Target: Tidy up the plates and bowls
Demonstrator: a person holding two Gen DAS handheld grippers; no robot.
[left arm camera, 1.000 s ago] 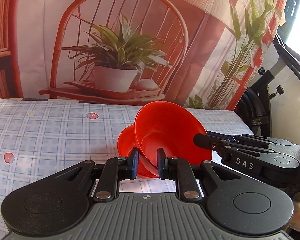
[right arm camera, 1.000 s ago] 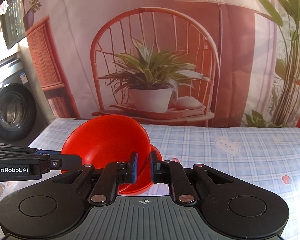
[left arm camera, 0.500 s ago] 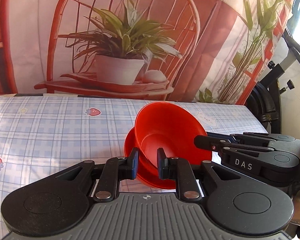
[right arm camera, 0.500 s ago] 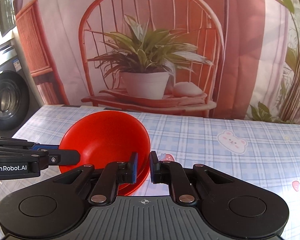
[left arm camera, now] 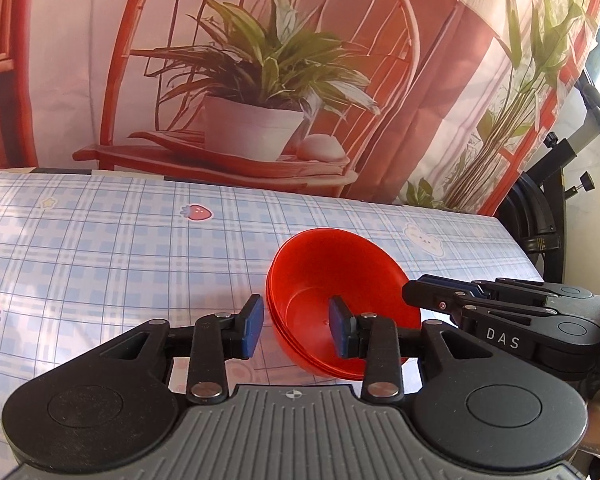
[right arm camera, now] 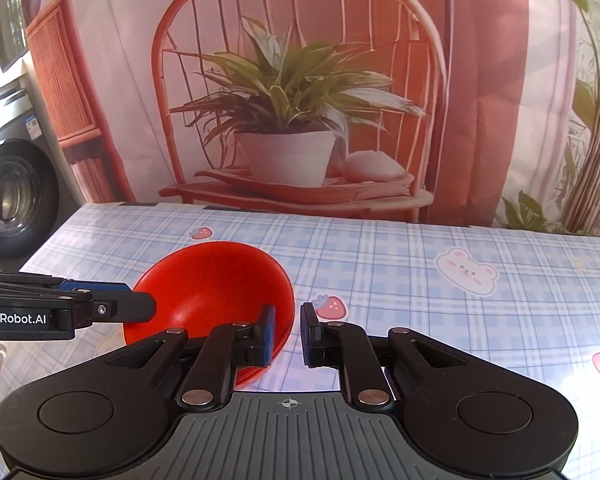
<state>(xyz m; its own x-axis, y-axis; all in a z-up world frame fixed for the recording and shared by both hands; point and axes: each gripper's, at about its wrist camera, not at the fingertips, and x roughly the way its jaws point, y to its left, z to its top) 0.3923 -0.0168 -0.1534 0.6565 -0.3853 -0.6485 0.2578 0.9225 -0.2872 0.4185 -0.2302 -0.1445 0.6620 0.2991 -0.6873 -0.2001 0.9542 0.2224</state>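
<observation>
As things stand: the red bowl [left arm camera: 340, 276] sits nested in a lower red dish [left arm camera: 296, 362] on the checked worktop [left arm camera: 100, 264], its mouth tipped a little toward the cameras.
Left hand-held gripper [left arm camera: 298, 331]: at the bowl's near-left rim, jaws opening. The rim is between the pads, one outside the wall and one inside, and neither seems to press.
Right hand-held gripper [right arm camera: 288, 334]: at the bowl's right rim, jaws narrow and, as far as I can judge, clamped on that rim, though a sliver of cloth shows beside the outer pad.
Step in hand: letting go of the bowl now that it is seated on the dish.
Doing it well: I would finish spreading the left jaws before drawing back, so the inner pad does not hook the wall. The right side should steady the bowl until it lies flat, then part and lift straight off the rim.
Risk: a dragged pad could tip the bowl out of the dish.
Changed from a second ago: the bowl was tilted steeply and held up off the cloth, with the left jaws pinched narrow on its rim. Now it lies lower and closer to level.
</observation>
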